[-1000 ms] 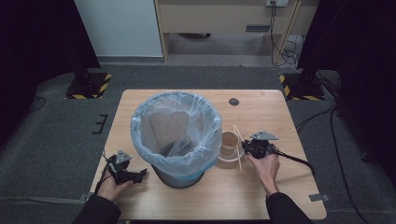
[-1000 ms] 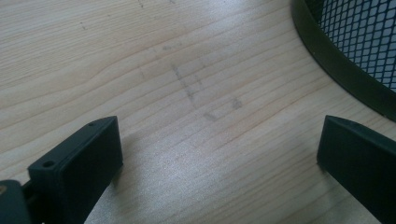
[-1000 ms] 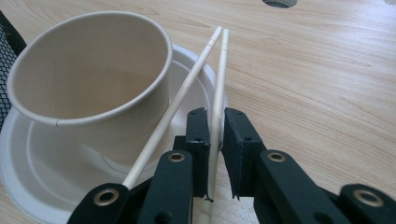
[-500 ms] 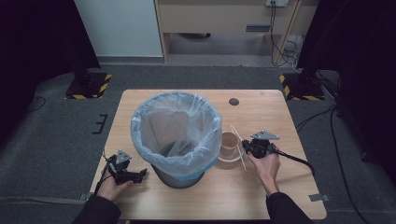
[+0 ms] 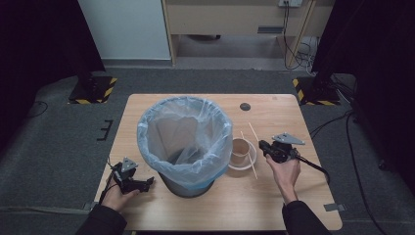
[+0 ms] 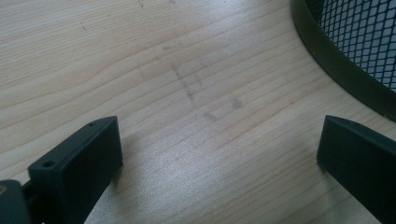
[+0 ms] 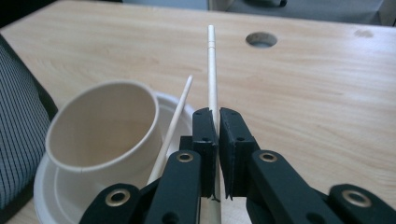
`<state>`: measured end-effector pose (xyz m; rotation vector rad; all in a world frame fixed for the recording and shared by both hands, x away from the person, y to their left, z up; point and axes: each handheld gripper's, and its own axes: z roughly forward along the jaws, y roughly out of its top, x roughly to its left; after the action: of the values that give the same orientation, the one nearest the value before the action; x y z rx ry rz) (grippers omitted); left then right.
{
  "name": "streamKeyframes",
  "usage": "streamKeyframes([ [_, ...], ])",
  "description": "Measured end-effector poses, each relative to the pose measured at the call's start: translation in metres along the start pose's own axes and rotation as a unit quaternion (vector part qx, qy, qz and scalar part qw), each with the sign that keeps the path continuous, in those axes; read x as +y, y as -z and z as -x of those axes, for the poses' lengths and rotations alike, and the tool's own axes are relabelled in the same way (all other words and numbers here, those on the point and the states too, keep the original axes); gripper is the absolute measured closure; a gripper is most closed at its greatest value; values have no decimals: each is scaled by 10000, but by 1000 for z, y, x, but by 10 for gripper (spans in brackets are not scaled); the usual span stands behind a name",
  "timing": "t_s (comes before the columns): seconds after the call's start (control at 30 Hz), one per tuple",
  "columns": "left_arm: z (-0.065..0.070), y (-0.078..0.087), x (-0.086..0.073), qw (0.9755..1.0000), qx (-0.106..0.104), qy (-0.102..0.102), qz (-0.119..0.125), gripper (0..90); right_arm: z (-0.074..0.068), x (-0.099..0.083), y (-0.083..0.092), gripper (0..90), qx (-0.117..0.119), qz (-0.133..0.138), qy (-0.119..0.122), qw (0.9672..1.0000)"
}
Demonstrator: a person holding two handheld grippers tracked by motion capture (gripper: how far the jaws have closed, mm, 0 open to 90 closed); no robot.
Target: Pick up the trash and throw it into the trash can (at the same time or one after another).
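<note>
A black mesh bin (image 5: 185,183) lined with a pale blue bag stands mid-table. To its right a brown paper cup (image 5: 240,148) sits in a white bowl (image 5: 243,167). One wooden chopstick (image 5: 249,156) lies across the bowl. My right gripper (image 5: 264,146) is shut on a second chopstick (image 7: 212,70), which runs level over the table past the jaws (image 7: 215,114), beside the cup (image 7: 102,135) and the other chopstick (image 7: 180,107). My left gripper (image 5: 149,182) rests at the bin's front left, open, with bare wood between its jaws (image 6: 219,140).
The bin's dark base ring (image 6: 336,60) curves just beyond my left gripper. A round cable hole (image 5: 245,106) is in the table's far right part. Bare wood lies to the right of the bowl and along the front edge (image 5: 235,223).
</note>
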<state>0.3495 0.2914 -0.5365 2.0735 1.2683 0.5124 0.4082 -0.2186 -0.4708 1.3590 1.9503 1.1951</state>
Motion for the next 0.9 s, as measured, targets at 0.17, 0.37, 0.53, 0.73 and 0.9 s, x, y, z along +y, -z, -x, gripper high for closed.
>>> streamKeyframes([
  [0.17,0,0,0,10000,0,0,0,0,7,8,12,857,31,363,-215,9991],
  [0.37,0,0,0,10000,1,1,2,0,15,18,26,857,52,698,-335,9970],
  [0.53,0,0,0,10000,1,1,1,0,18,34,44,857,160,1160,-382,9924],
  [0.73,0,0,0,10000,2,0,1,0,20,45,58,857,312,1495,-446,9873],
  [0.9,0,0,0,10000,4,-1,1,0,15,60,73,857,561,1869,-435,9798],
])
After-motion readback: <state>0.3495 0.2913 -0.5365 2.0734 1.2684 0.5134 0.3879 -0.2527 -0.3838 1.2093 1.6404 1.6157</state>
